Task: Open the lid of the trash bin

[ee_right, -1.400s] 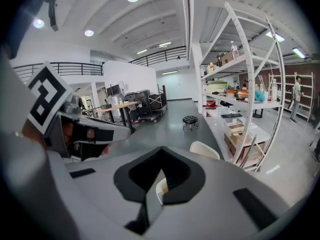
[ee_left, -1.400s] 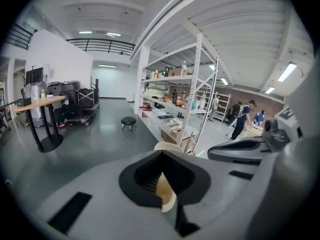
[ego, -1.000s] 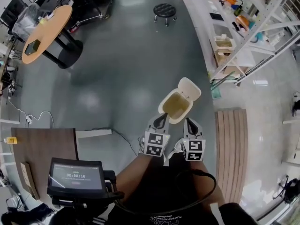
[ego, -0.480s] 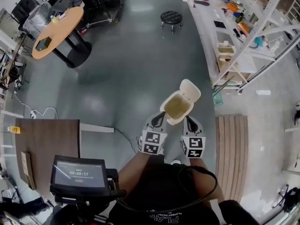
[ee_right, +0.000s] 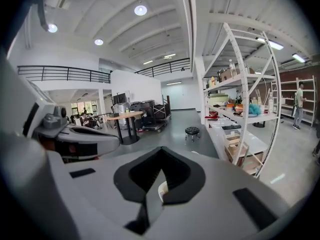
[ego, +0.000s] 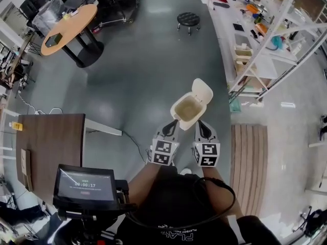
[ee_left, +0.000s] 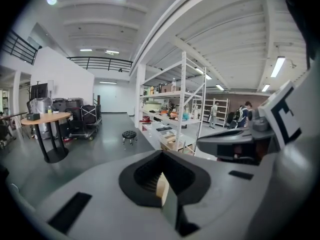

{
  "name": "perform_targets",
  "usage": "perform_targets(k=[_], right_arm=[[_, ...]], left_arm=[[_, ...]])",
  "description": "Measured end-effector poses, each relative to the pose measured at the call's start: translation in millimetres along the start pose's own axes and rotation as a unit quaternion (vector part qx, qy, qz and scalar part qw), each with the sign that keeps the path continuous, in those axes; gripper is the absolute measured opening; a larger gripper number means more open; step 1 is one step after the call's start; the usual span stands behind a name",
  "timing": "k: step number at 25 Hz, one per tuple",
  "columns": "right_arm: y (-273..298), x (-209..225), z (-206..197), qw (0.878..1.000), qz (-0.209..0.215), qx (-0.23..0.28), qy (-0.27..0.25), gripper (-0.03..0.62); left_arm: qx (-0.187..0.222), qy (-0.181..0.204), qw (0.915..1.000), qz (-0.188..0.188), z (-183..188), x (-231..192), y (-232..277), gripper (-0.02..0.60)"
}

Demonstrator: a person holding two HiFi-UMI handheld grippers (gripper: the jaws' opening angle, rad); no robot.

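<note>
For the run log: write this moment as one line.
trash bin on floor | lid open, tipped back | left gripper shut, at near rim | right gripper shut, at near rim | contact unclear

Workshop hall with parts shelving [ego: 265, 29]

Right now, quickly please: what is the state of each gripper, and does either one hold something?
Left gripper: closed, holding nothing.
Right gripper: closed, holding nothing.
</note>
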State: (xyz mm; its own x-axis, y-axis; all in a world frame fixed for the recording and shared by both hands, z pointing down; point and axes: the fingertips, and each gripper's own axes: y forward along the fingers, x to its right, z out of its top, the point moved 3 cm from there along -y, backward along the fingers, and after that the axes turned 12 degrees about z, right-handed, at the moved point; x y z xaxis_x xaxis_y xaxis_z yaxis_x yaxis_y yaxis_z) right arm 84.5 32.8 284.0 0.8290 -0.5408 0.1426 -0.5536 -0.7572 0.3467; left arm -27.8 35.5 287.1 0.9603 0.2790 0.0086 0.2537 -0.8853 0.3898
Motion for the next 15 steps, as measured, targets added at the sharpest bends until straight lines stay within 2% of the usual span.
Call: perform_targets(k=[5, 7, 11, 15], right_arm=[[-25, -17, -8, 0.998, 0.023, 0.013, 0.056, -0.005], [-35, -23, -8, 0.998, 0.032, 0.019, 0.060, -0.005], [-59, -34, -12, 0.997, 0.042, 0.023, 0.054, -0.005], [-79, -67, -14, 0.997, 0.054, 0.024, 0.055, -0.005]], left_arm=[[0.015, 0.029, 0.9994, 0.013, -1, 14, -34, -0.001], [0.027, 0.041, 0.9987, 0.015, 2, 26, -47, -0.002], [0.023, 0.034, 0.9988, 0.027, -4, 38, -73, 0.000], [0.010, 0.027, 0.9988, 0.040, -19, 27, -112, -0.001]])
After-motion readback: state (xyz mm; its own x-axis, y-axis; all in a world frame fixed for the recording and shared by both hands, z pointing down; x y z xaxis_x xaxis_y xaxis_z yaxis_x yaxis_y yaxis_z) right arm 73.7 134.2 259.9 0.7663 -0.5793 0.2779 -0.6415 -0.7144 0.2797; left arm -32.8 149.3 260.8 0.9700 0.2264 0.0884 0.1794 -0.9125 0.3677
